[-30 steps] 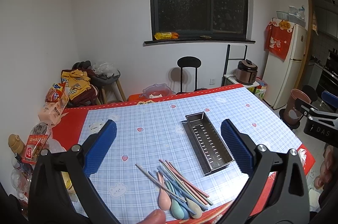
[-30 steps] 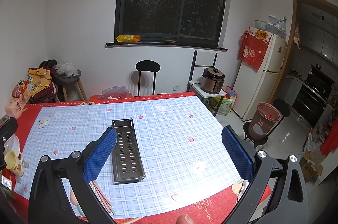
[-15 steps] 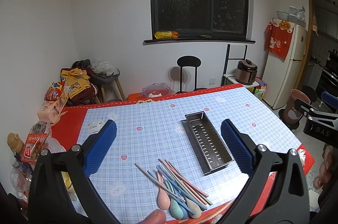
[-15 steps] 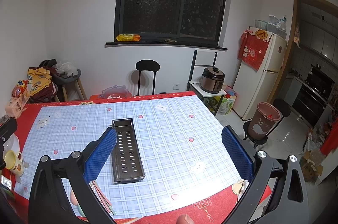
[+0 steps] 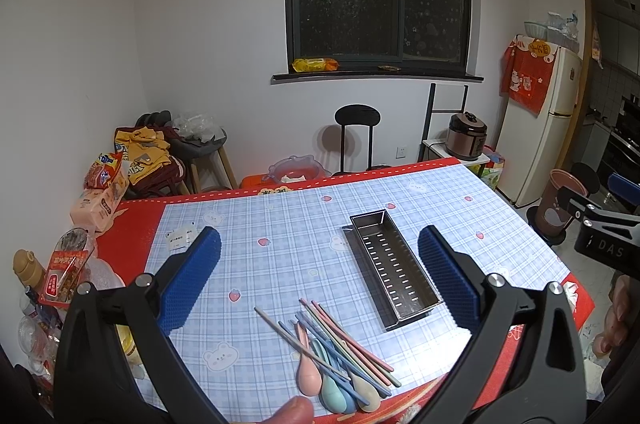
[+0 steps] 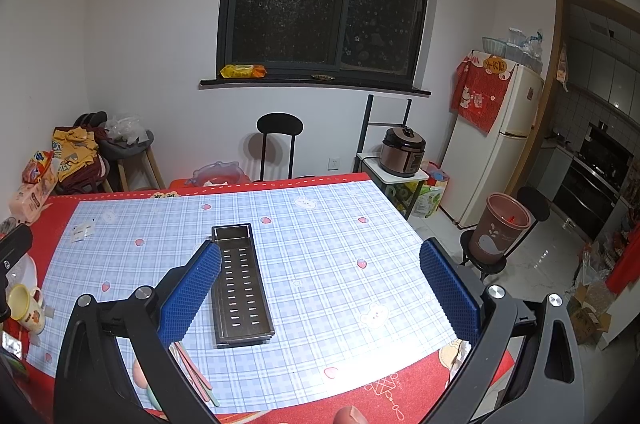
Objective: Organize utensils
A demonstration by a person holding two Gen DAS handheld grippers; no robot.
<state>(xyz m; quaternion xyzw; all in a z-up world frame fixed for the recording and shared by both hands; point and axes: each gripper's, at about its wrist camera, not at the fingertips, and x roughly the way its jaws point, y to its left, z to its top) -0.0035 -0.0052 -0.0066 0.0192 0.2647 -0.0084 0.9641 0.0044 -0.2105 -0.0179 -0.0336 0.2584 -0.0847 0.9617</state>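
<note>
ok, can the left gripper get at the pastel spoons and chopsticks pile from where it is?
Probably yes. The left gripper has its jaws wide open, holding nothing, and the pile of pastel plastic spoons and chopsticks lies uncovered on the checked tablecloth just ahead. The perforated steel tray sits off to the side, apart.

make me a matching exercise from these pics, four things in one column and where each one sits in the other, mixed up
Things:
1. metal tray
2. spoons and chopsticks
3. yellow packet
4. rice cooker

Places:
A. on the window sill
B. on the white stand beside the fridge
C. near the table's front edge, in a loose pile
D. mid-table, empty

Pairs: 1-D, 2-C, 3-A, 4-B
</note>
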